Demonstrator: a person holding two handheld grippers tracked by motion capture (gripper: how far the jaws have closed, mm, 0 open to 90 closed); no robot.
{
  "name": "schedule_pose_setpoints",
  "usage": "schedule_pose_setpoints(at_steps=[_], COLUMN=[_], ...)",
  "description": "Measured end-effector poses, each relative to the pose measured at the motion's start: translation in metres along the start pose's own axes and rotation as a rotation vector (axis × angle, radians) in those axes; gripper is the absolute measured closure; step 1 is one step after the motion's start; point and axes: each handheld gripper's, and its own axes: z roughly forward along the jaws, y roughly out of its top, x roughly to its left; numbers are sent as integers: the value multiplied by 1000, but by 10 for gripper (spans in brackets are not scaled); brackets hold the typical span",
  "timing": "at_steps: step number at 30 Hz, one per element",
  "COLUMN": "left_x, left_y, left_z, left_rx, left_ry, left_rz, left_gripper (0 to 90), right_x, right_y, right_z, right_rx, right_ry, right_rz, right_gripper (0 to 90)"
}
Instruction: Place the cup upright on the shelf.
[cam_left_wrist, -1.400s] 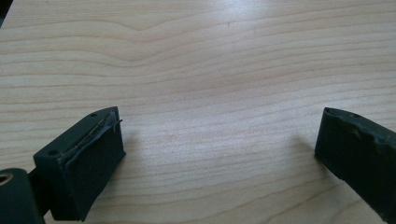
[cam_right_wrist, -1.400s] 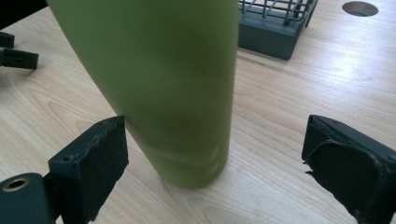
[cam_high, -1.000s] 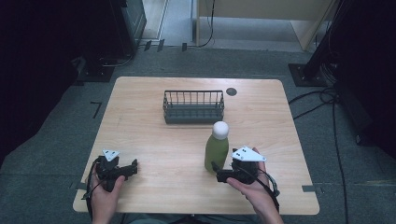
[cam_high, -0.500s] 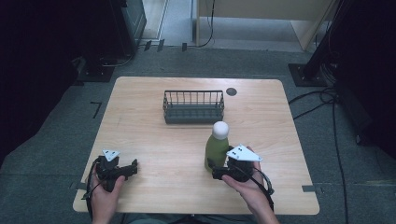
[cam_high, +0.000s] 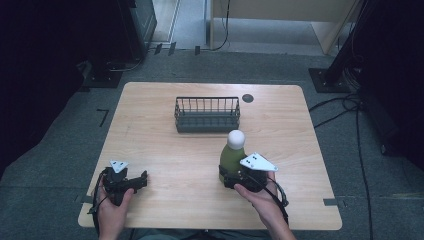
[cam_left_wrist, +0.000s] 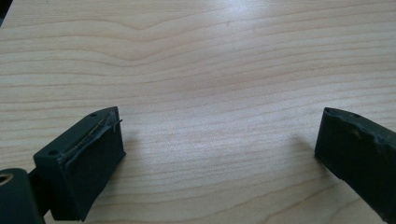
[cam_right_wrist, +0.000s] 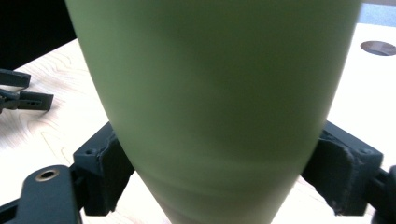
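Grey floor surrounds the pale wooden counter (cam_high: 150, 125), where a dark wire basket (cam_high: 207, 114) sits toward the far edge. The right tool (cam_right_wrist: 219, 168) has its jaws closed against the sides of an upright green bottle (cam_high: 231, 159) with a white cap. The left tool (cam_left_wrist: 219, 140) rests near the front left corner, jaws wide apart over bare wood.

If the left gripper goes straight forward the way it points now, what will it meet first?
Probably nothing soon: the open left gripper points right along the bare light wooden table. Farther on that line stands the green bottle with the white cap, held between the right gripper jaws; depth is unclear.
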Motion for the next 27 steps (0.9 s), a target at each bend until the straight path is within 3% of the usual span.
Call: schedule_pose_setpoints(at_steps=[11, 17, 22, 27], left_x=[0, 0, 0, 0], left_y=[0, 0, 0, 0], left_z=[0, 0, 0, 0], left_rx=[-1, -1, -1, -1], left_ry=[1, 1, 1, 1], left_rz=[-1, -1, -1, -1], left_gripper=[16, 16, 16, 16], right_x=[2, 4, 2, 3], right_y=[1, 0, 0, 1], right_z=[5, 5, 5, 5], right_rx=[-14, -34, -41, -50], right_ry=[-14, -16, -19, -28], right_rz=[-6, -61, -52, -73], right_gripper=[181, 194, 197, 199])
